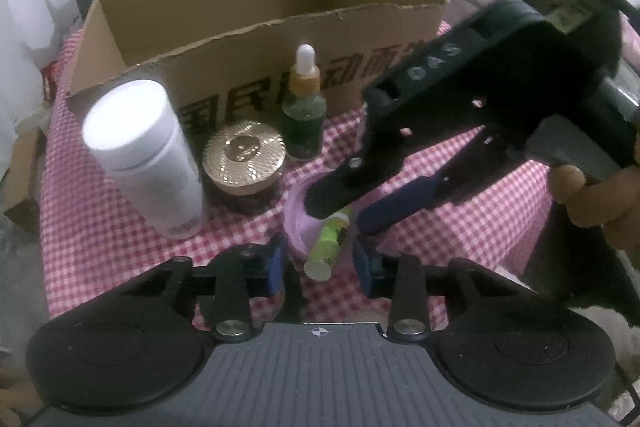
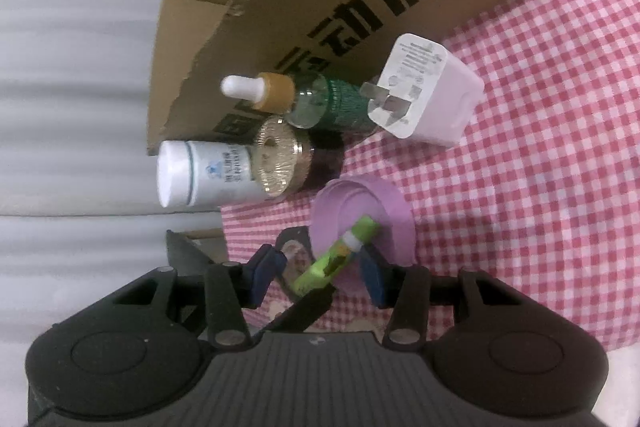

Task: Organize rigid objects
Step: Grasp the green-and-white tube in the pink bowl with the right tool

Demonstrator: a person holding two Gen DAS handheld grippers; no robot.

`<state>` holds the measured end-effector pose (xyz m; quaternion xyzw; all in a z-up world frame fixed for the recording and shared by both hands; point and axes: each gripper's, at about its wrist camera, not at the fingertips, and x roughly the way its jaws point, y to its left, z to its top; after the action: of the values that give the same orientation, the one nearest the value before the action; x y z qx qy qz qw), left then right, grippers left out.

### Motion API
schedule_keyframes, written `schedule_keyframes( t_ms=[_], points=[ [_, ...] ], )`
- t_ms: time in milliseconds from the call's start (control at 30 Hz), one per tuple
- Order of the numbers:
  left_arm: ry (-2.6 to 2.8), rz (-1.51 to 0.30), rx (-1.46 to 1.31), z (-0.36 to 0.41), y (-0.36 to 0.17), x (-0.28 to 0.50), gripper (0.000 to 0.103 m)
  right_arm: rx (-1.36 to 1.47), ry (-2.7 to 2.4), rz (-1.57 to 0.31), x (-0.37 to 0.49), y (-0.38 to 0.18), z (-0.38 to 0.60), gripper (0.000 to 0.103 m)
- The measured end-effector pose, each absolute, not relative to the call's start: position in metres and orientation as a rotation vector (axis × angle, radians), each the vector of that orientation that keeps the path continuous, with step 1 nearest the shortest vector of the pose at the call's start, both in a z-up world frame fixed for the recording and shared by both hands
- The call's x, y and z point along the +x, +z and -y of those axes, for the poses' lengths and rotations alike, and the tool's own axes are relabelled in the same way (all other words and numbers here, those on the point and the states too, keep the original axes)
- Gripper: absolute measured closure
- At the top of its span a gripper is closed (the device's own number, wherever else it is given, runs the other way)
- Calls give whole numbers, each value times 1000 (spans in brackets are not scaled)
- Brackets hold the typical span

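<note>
**Two grippers meet at a green tube on the checked cloth**

While the left wrist view looks down on the pink checked cloth [image 1: 100, 227], the left gripper [image 1: 320, 263] stands at lower centre with its blue pads apart, and the green tube [image 1: 328, 243] lies between them, with a gap on each side. The right gripper [image 1: 340, 211] comes in from the right edge, held by a hand [image 1: 592, 195], its tips apart just over the tube's far end. Left of centre stand a white bottle [image 1: 144, 155], a gold-lidded jar [image 1: 244, 163] and a dropper bottle [image 1: 304, 107], before a cardboard box [image 1: 256, 35].

From the right wrist view, the right gripper [image 2: 320, 275] is open at lower centre, and the green tube [image 2: 336, 255] lies slanted between its pads on a pale purple lid [image 2: 384, 203]. No pad clearly presses on it. A white charger [image 2: 428, 91] stands above centre, beside the dropper bottle [image 2: 320, 99].
</note>
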<state>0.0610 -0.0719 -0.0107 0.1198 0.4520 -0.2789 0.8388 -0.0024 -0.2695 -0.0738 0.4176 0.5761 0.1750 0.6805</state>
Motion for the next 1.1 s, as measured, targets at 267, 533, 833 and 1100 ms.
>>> schedule_keyframes(
  t_ms=[267, 533, 833, 1100],
  points=[
    [-588, -968, 302, 83, -20, 69, 77, 924, 376, -1333, 30, -96, 237, 61],
    [-586, -975, 310, 90, -23, 82, 79, 922, 353, -1314, 40, -107, 226, 76],
    [-604, -968, 284, 84, -18, 76, 88, 945, 369, -1232, 22, -97, 236, 84],
    [-588, -847, 285, 73, 23, 56, 88, 876, 429, -1100, 5, -46, 236, 85]
  ],
)
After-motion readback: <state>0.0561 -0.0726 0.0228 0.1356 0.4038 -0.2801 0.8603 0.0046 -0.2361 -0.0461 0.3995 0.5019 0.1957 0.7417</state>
